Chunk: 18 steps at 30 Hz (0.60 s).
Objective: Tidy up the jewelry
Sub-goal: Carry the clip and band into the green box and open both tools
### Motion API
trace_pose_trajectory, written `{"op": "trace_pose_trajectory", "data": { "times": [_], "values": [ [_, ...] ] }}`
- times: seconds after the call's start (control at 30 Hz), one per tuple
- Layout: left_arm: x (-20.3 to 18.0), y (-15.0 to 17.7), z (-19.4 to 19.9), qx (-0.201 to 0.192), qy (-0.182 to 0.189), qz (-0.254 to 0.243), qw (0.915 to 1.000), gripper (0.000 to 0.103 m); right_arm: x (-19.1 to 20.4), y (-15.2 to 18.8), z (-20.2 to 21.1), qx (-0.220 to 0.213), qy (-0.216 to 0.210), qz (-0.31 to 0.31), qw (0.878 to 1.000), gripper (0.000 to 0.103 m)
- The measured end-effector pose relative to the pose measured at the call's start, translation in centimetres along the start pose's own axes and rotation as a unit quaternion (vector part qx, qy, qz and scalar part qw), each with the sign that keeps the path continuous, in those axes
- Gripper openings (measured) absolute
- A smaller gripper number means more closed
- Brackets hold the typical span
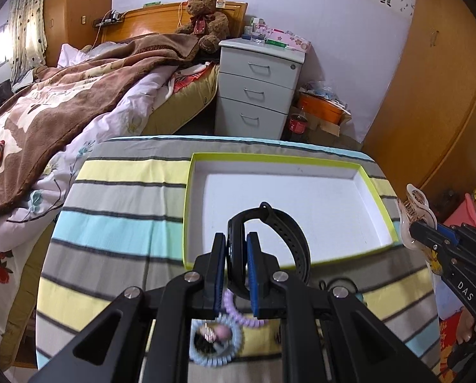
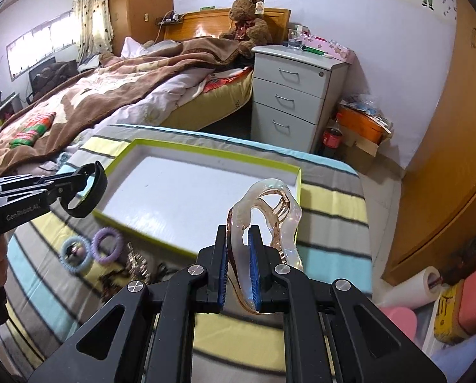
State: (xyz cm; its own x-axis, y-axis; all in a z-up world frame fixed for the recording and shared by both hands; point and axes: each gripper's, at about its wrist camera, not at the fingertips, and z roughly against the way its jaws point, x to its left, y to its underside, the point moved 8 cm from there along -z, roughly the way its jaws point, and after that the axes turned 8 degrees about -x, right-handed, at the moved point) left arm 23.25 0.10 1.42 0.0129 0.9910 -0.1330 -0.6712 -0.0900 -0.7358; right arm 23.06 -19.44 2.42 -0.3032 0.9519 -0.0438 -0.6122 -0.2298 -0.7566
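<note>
A shallow white box (image 1: pixel 359 172) with a lime-green rim (image 2: pixel 298 178) lies on the striped cloth. My left gripper (image 1: pixel 236 242) is shut on a black watch band (image 1: pixel 289 226), held above the box's near edge; the right wrist view shows that black watch band (image 2: pixel 87 191) at the left. My right gripper (image 2: pixel 239 236) is shut on a translucent pink hair claw (image 2: pixel 269 210), over the box's near right corner; the same hair claw (image 1: pixel 416 214) appears at the right of the left wrist view. A purple coil hair tie (image 2: pixel 107 245), a blue coil hair tie (image 2: pixel 75 252) and a metal bracelet (image 2: pixel 135 263) lie on the cloth.
The striped cloth covers a small table (image 1: pixel 123 198) beside a bed (image 1: pixel 62 102) with a brown blanket. A grey drawer cabinet (image 1: pixel 257 89) stands behind, with a cola bottle (image 1: pixel 298 123) and an orange tub (image 1: pixel 324 107) on the floor. A wooden wardrobe (image 2: pixel 445 159) is at the right.
</note>
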Motion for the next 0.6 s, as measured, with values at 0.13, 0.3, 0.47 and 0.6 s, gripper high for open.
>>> {"op": "trace_pose_trajectory", "data": {
  "times": [0.13, 0.3, 0.47, 0.6],
  "values": [
    [0.1, -1.0, -1.7, 0.002, 0.002, 0.007, 1.0000, 0.014, -0.6, -0.5, -2.3, 0.014, 0.000, -0.004, 1.000, 0.012],
    [0.2, -1.5, -3.9, 0.014, 0.000, 0.006, 0.9999, 0.014, -1.2, -0.7, -5.0, 0.030, -0.001, -0.005, 1.000, 0.012],
    [0.1, -1.4, -6.3, 0.030, 0.002, 0.008, 0.9995, 0.014, -1.7, -0.7, -7.5, 0.048, -0.005, -0.008, 0.999, 0.012],
    [0.3, -1.2, -7.8, 0.041, 0.000, 0.012, 0.9991, 0.014, -2.0, -0.5, -8.9, 0.058, -0.007, -0.012, 0.998, 0.012]
  ]
}}
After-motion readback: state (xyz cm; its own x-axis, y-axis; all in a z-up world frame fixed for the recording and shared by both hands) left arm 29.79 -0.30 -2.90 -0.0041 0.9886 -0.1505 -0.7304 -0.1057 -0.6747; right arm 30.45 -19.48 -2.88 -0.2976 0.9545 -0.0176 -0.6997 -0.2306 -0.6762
